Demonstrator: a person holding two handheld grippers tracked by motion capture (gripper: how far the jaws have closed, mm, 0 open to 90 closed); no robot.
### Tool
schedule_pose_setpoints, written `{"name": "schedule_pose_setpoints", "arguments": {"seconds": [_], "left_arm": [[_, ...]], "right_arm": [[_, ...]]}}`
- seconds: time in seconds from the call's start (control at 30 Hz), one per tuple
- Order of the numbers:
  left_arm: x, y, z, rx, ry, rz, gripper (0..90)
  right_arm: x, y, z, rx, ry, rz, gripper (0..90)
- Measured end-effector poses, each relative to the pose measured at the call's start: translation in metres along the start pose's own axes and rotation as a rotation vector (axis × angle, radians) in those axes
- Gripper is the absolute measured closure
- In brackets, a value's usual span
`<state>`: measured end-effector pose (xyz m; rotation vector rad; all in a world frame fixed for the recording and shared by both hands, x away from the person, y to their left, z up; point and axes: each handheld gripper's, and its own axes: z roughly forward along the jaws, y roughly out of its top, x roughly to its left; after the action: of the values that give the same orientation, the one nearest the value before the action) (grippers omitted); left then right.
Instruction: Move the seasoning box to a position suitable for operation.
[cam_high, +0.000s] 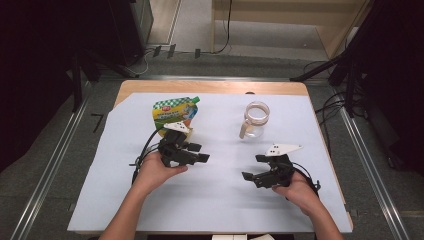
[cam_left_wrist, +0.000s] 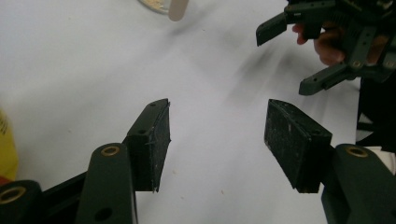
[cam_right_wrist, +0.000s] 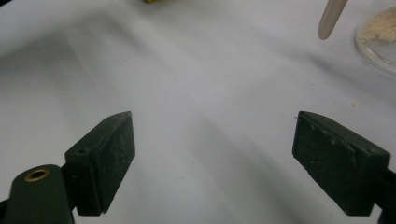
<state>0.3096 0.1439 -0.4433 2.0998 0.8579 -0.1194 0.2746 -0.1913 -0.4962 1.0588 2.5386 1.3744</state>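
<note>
Both forearms are bare, with no sleeves. The left gripper (cam_high: 196, 152) and the right gripper (cam_high: 254, 167) are made of black plastic; each one carries a light grey three-cornered plate and a black cable. Their flat jaw pads look scuffed, and brass-coloured rivets sit at the joints.
</note>
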Motion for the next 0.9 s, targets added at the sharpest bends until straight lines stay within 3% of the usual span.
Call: {"name": "schedule_pose_setpoints", "arguments": {"seconds": [0.07,0.27,0.37,0.47,0.57,0.9], "left_arm": [[-0.0002,-0.0018,0.0011,0.024,0.021,0.023,40.8],[-0.0033,-0.0029,0.0033,0.033,0.023,0.048,39.2],[-0.0043,-0.0037,0.0025,0.039,0.022,0.064,38.7],[-0.0048,-0.0047,0.0019,0.029,0.022,0.076,40.1],[-0.0033,-0.004,0.0023,0.026,0.026,0.065,39.3],[-0.0045,-0.0028,0.0048,0.041,0.037,0.085,39.1]], "right_arm": [[-0.0006,0.0003,0.0019,0.01,-0.012,0.009,13.7],[-0.0035,0.0017,0.0028,0.025,-0.017,0.007,14.8],[-0.0042,0.0021,0.0029,0.034,-0.012,0.004,24.0],[-0.0052,0.0036,0.0022,0.023,-0.014,0.009,28.7],[-0.0075,0.0061,-0.0022,-0.021,-0.025,0.023,35.5],[-0.0068,0.0082,-0.0062,-0.052,-0.048,0.003,42.2]]}}
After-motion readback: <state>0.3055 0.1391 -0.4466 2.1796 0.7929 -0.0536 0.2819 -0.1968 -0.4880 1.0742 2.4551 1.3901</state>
